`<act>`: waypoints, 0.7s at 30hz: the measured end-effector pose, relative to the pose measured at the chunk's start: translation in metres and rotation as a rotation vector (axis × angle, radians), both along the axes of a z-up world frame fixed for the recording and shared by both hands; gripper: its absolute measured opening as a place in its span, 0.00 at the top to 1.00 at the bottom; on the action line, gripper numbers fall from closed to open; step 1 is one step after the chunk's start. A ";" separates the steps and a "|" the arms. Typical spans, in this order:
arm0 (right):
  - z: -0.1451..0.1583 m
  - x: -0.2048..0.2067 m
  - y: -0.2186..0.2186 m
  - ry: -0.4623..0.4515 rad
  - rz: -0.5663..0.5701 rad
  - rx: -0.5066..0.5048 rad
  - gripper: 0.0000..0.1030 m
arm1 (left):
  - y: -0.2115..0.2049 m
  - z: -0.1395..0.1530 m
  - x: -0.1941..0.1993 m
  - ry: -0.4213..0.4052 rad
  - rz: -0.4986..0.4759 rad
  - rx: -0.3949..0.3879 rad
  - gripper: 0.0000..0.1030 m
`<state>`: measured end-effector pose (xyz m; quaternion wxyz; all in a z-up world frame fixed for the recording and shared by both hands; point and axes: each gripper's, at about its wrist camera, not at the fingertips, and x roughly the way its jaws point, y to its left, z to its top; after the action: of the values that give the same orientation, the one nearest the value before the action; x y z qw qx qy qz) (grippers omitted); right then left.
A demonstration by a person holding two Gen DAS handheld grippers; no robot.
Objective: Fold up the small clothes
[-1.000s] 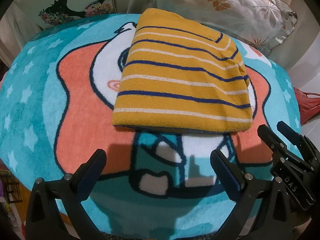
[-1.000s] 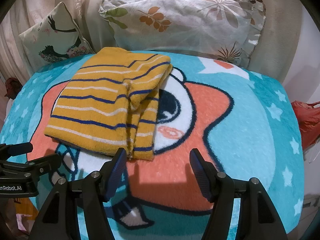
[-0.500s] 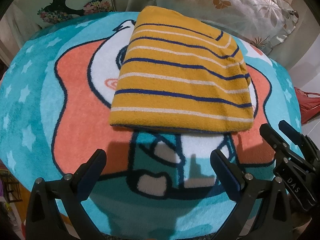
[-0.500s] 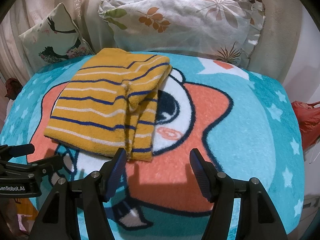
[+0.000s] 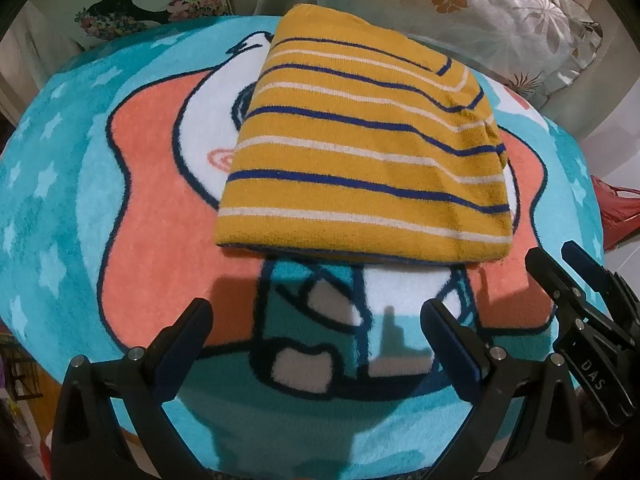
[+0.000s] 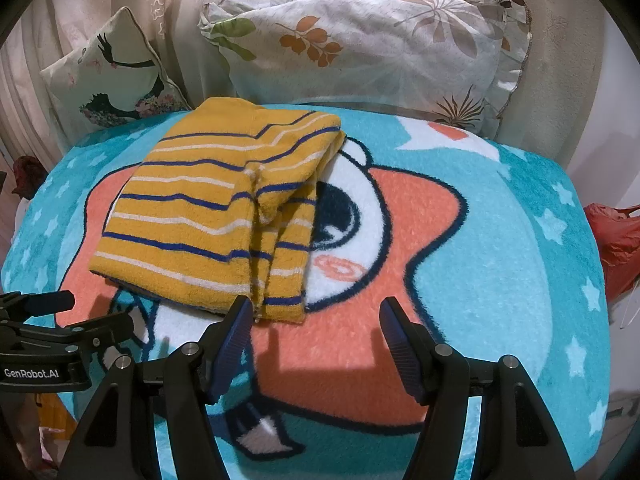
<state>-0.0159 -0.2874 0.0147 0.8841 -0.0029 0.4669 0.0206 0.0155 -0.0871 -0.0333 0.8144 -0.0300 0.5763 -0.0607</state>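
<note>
A yellow garment with blue and white stripes [image 5: 360, 160] lies folded flat on a teal and orange cartoon blanket [image 5: 80, 200]. It also shows in the right wrist view [image 6: 208, 216], with its folded edges stacked on the right side. My left gripper [image 5: 316, 316] is open and empty, just short of the garment's near edge. My right gripper [image 6: 316, 312] is open and empty, its left finger [image 6: 234, 340] close to the garment's near right corner. Each gripper shows at the edge of the other's view.
A floral pillow [image 6: 368, 44] and a smaller printed cushion [image 6: 108, 80] lean against the curtain behind the blanket. A red bag [image 6: 616, 240] lies off the blanket's right edge. The blanket's near edge [image 5: 280, 468] drops off below the grippers.
Both grippers have moved slightly forward toward the garment. The garment has not moved and both grippers stay open.
</note>
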 end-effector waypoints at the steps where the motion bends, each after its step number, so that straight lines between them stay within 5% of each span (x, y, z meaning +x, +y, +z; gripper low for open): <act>1: 0.000 0.000 0.000 0.000 0.000 0.000 0.32 | 0.000 0.000 0.000 0.001 0.000 0.000 0.00; 21: 0.001 0.001 0.001 -0.005 0.005 0.004 0.31 | -0.003 -0.004 0.003 0.006 -0.002 0.006 0.00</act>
<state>-0.0153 -0.2866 0.0153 0.8852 -0.0025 0.4646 0.0235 0.0185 -0.0899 -0.0375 0.8126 -0.0271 0.5791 -0.0595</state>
